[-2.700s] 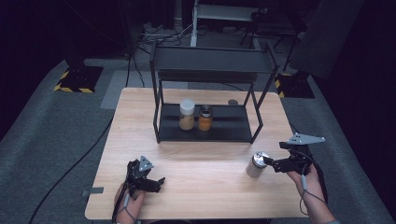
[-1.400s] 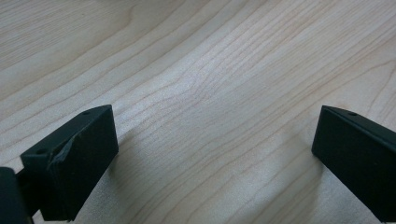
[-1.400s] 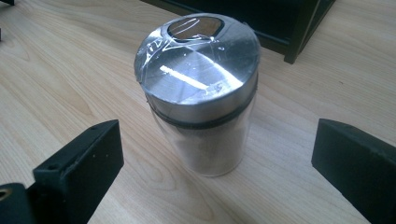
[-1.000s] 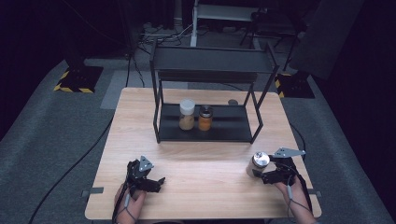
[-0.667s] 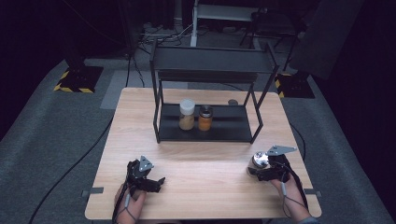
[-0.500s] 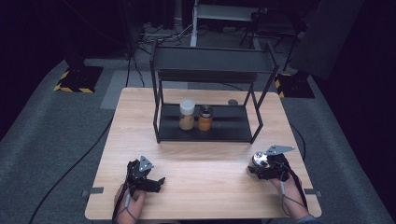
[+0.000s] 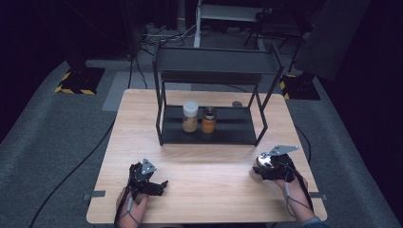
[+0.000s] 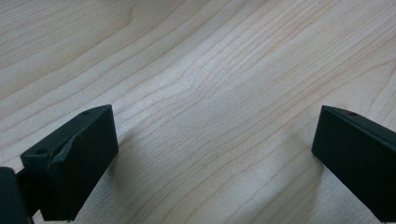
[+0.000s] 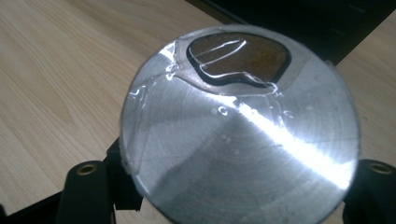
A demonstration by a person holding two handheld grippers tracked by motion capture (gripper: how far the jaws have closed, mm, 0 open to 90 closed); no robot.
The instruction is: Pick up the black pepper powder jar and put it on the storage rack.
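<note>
Since the earliest picture the right hand-held gripper (image 7: 267,167) has come in from the far right edge of the worktop (image 7: 214,190) and settled around the silver-lidded jar (image 7: 260,165), which has kept its place near the right front; the left hand-held gripper (image 7: 159,185) has stayed where it was. Seen from the right gripper view, the jar's round metal lid (image 9: 240,135) sits between the two black jaws, one at each side of it, so the right hand-held gripper is closed on the jar; a dark opening shows at the lid's far edge. At the near left, the left hand-held gripper rests low over bare wood with its jaws spread wide and nothing between them. Farther off, at the middle of the worktop, stands a black two-tier rack (image 7: 216,95); on its lower shelf a white-capped jar (image 7: 190,116) stands just left of a smaller orange jar (image 7: 208,120). Cables (image 7: 76,166) trail over the grey floor at left.
</note>
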